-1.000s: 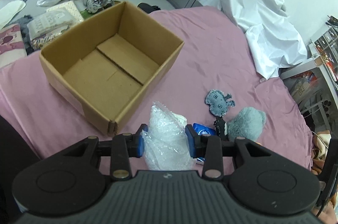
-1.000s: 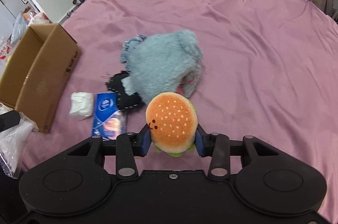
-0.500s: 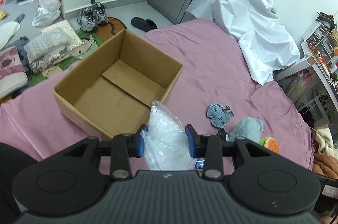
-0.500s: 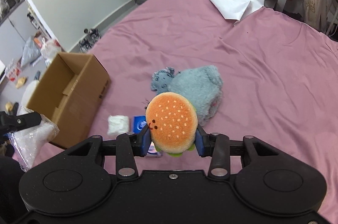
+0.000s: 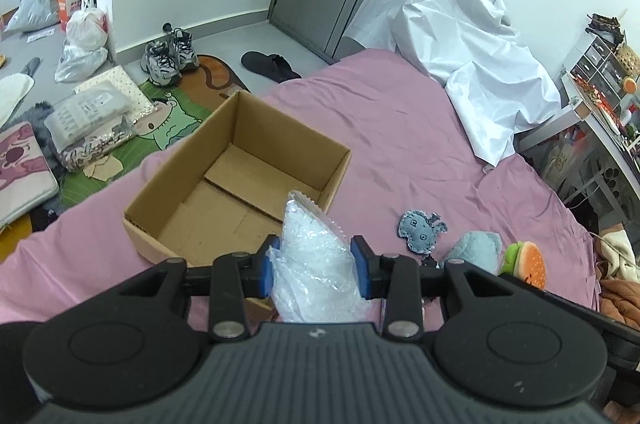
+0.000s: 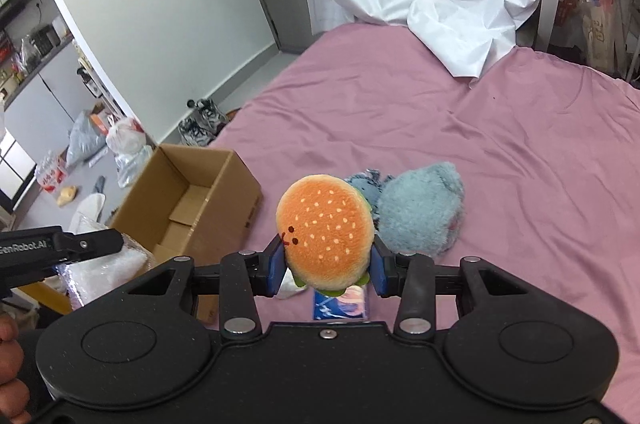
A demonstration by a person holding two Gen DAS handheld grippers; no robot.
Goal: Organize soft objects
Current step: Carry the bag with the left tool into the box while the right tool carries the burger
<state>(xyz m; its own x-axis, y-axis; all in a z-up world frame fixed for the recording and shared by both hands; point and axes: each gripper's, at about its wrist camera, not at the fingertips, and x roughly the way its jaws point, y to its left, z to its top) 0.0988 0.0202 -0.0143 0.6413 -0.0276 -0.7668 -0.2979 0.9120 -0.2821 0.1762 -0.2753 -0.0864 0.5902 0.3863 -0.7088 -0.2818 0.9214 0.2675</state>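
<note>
Above the pink bed (image 6: 520,144), my left gripper (image 5: 315,266) pinches a clear plastic bag (image 5: 316,264) beside the open cardboard box (image 5: 240,184), while my right gripper (image 6: 326,266) clamps the burger plush (image 6: 326,228) near the grey plush (image 6: 420,212).

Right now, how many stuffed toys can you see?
3: an orange plush burger held in the right gripper, a fluffy grey-blue plush and a flat grey felt toy on the pink bedsheet. More may be hidden.
</note>
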